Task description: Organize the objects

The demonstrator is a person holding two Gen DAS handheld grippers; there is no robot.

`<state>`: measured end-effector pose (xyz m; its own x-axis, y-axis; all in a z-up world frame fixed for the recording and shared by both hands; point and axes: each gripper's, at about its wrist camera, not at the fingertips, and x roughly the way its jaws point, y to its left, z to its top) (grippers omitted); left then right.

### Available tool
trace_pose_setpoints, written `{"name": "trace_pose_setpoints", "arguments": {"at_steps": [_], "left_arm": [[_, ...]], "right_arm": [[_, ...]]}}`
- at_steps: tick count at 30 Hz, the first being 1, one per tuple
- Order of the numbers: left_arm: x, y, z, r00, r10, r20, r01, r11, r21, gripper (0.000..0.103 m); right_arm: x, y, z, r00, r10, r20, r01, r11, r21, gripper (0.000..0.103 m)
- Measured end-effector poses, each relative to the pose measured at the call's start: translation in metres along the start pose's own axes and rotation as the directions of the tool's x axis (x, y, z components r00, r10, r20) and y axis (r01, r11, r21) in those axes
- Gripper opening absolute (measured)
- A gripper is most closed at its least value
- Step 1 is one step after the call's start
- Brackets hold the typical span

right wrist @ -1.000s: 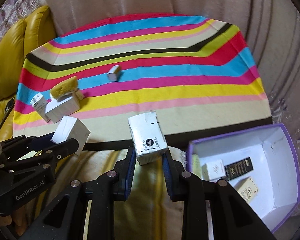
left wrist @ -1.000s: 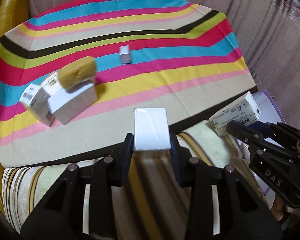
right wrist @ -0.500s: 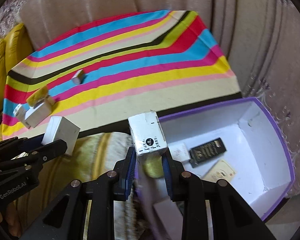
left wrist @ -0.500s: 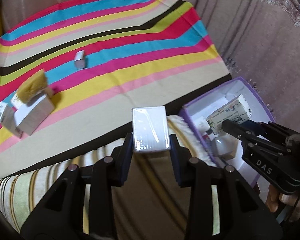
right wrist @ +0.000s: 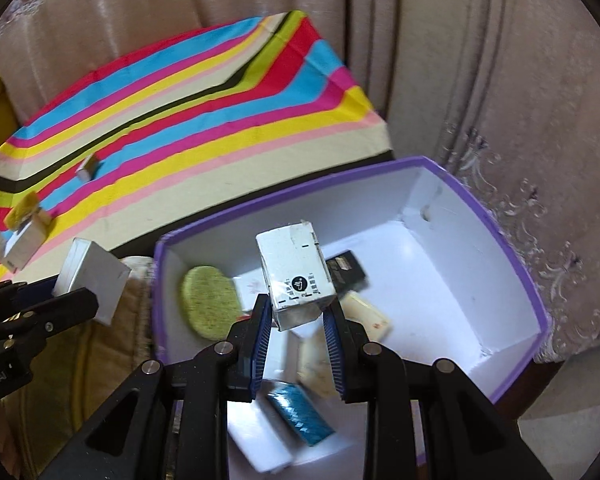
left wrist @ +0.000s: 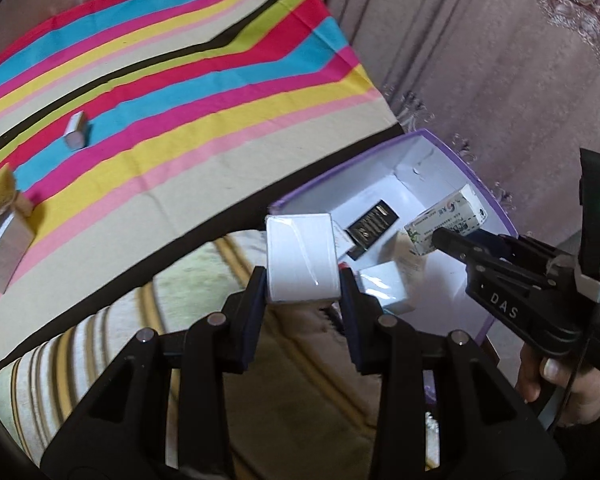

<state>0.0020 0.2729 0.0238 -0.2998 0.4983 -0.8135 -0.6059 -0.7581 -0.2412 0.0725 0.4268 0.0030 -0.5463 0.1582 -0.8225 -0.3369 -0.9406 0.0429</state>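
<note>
From the left wrist, the left gripper [left wrist: 303, 280] pinches a plain white box [left wrist: 301, 258] over the striped cushion [left wrist: 292, 364], at the near corner of the purple bin [left wrist: 496, 208]. Further right, the right gripper [left wrist: 440, 238] clamps a printed carton [left wrist: 446, 220] above the bin.

From the right wrist, the right gripper [right wrist: 296, 320] squeezes that carton [right wrist: 296, 276] over the bin [right wrist: 536, 296], where a green sponge [right wrist: 210, 304] and small packets lie. The white box [right wrist: 90, 282] sits left of the bin's rim, by the rainbow cloth [right wrist: 220, 120].

Cloth [left wrist: 204, 92]: stripes of cyan, pink, yellow, red, lime, black, beige. Bin [right wrist: 512, 240]: purple outside, white inside. Held boxes [left wrist: 302, 258] [right wrist: 296, 276]: white, right one black-printed. Sponge [right wrist: 210, 302]: olive-yellow. Curtain [right wrist: 480, 60]: dusty pink.
</note>
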Motion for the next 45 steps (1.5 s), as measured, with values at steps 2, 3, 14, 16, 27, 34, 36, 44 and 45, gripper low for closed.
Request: {"name": "trace_pose_setpoints", "arguments": {"at_steps": [2,3,14,16,27,34,36,44,45], "left_arm": [[0.003,-0.007,0.0,1.0,-0.013,-0.007,0.013,1.0,0.015,0.04],[0.004,-0.009,0.001,1.0,-0.017,-0.01,0.018,1.0,0.02,0.04],[0.014,-0.035,0.005,0.994,-0.099,-0.046,0.102,0.993,0.062,0.057],[0.013,-0.036,0.005,0.994,-0.099,-0.039,0.101,0.993,0.064,0.059],[0.002,-0.022,0.003,0.999,-0.042,-0.002,0.043,0.998,0.055,0.061],[-0.01,0.009,-0.002,1.0,-0.003,0.021,0.003,1.0,0.003,0.064],[-0.015,0.021,-0.004,0.999,0.021,0.033,-0.02,1.0,-0.017,0.064],[-0.036,0.066,-0.015,0.992,0.115,0.052,-0.11,0.989,-0.101,0.067],[-0.039,0.072,-0.017,0.99,0.128,0.054,-0.122,0.986,-0.112,0.068]], "right_arm": [[-0.001,-0.008,-0.001,1.0,-0.021,0.0,0.021,1.0,0.012,0.028],[-0.001,-0.011,-0.002,1.0,-0.031,-0.001,0.031,0.999,0.016,0.028],[-0.005,-0.031,-0.001,0.995,-0.101,0.0,0.1,0.993,0.061,0.03],[-0.006,-0.032,0.0,0.995,-0.103,-0.001,0.103,0.993,0.062,0.036],[-0.014,-0.019,0.005,0.992,-0.118,0.032,0.117,0.992,0.038,0.056],[-0.021,-0.003,0.008,0.992,-0.114,0.054,0.115,0.993,0.002,0.059],[-0.022,0.002,0.009,0.991,-0.119,0.059,0.12,0.993,-0.01,0.06],[-0.024,0.028,0.01,0.993,-0.095,0.066,0.1,0.993,-0.066,0.064],[-0.024,0.033,0.01,0.994,-0.085,0.065,0.09,0.993,-0.073,0.065]]}}
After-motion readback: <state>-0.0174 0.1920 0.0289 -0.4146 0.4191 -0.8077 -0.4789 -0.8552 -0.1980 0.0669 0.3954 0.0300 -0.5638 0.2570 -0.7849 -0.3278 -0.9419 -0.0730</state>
